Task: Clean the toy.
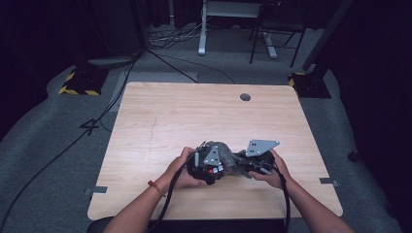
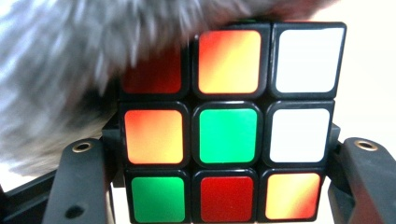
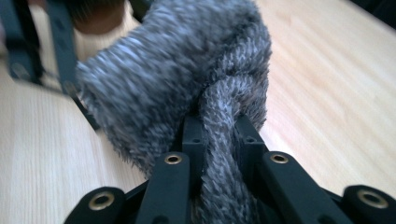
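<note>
A scrambled Rubik's cube (image 2: 228, 135) with red, orange, green and white tiles sits clamped between the two black jaws of my left gripper (image 2: 226, 156). A grey fuzzy cloth (image 2: 60, 70) drapes over the cube's upper left corner. My right gripper (image 3: 219, 135) is shut on a bunched fold of that same cloth (image 3: 173, 70), which balloons out beyond the jaws. From above, both hands meet near the table's front centre: left gripper (image 1: 210, 169), right gripper (image 1: 244, 162), with the cloth (image 1: 225, 152) bundled between them and part of the cube (image 1: 214, 170) peeking out below.
The light wooden table (image 1: 204, 116) has a round cable hole (image 1: 245, 97) at the back right. Cables trail from both grippers off the front edge. Behind the table are floor cables (image 1: 170, 36), furniture legs (image 1: 202, 29) and yellow-black striped stand bases (image 1: 80, 85).
</note>
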`<state>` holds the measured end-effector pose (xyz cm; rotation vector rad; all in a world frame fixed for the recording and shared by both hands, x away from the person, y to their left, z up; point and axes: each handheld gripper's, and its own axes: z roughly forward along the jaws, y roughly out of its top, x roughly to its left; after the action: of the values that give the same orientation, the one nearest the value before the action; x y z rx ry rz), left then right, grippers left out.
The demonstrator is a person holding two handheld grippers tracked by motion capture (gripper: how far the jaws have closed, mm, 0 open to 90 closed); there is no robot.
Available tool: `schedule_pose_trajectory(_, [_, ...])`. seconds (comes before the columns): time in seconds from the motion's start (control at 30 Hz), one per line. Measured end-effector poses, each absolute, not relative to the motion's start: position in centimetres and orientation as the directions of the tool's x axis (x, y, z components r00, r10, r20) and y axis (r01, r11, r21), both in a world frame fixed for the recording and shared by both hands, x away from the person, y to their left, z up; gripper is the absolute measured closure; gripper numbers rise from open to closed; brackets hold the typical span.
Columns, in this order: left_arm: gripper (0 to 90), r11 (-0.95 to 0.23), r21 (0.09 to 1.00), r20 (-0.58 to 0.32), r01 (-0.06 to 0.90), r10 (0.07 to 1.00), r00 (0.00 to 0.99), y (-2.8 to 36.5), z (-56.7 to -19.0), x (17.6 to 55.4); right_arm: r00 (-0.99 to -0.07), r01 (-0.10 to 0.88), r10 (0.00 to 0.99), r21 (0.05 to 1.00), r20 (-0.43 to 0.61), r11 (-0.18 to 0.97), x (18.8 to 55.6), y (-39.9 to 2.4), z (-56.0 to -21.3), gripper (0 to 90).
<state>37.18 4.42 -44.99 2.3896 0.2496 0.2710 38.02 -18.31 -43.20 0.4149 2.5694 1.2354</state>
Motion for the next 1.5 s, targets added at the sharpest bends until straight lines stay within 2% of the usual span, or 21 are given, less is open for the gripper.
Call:
schedule_pose_trajectory(0.13, [33.6,-0.71,0.697,0.132,0.102,0.267,0.954,5.1,-44.3,37.2,-0.93,0.144,0.35,0.76,-0.116,0.634,38.0,-18.8,-43.9,78.9])
schedule_pose_trajectory(0.4, [33.5,-0.711,0.689,0.119,0.138,0.298,0.947,6.0,-44.6,37.7,-0.952,0.081,0.278,0.77,-0.129,0.633,36.8,-18.1,-43.4,78.9])
schedule_pose_trajectory(0.67, [33.5,-0.723,0.679,0.109,0.13,0.274,0.956,4.7,-45.2,37.4,-0.947,0.032,0.28,0.823,-0.157,0.567,35.9,-17.5,-42.1,78.8])
schedule_pose_trajectory(0.8, [33.5,-0.732,0.671,0.109,0.115,0.251,0.962,4.1,-45.3,37.1,-0.934,0.029,0.308,0.824,-0.179,0.567,36.2,-17.5,-42.0,78.7])
schedule_pose_trajectory(1.07, [33.5,-0.708,0.7,0.121,0.093,0.246,0.962,4.6,-44.2,36.7,-0.913,0.099,0.37,0.787,-0.171,0.609,37.8,-18.5,-43.0,78.8])
schedule_pose_trajectory(1.27, [33.5,-0.675,0.729,0.12,0.113,0.289,0.95,6.0,-43.2,37.1,-0.929,0.095,0.331,0.758,-0.166,0.645,37.6,-18.5,-43.6,78.9])
schedule_pose_trajectory(1.5, [33.5,-0.684,0.717,0.124,0.131,0.311,0.942,6.8,-43.5,37.6,-0.941,0.057,0.296,0.781,-0.167,0.622,36.6,-18.1,-42.9,78.9])
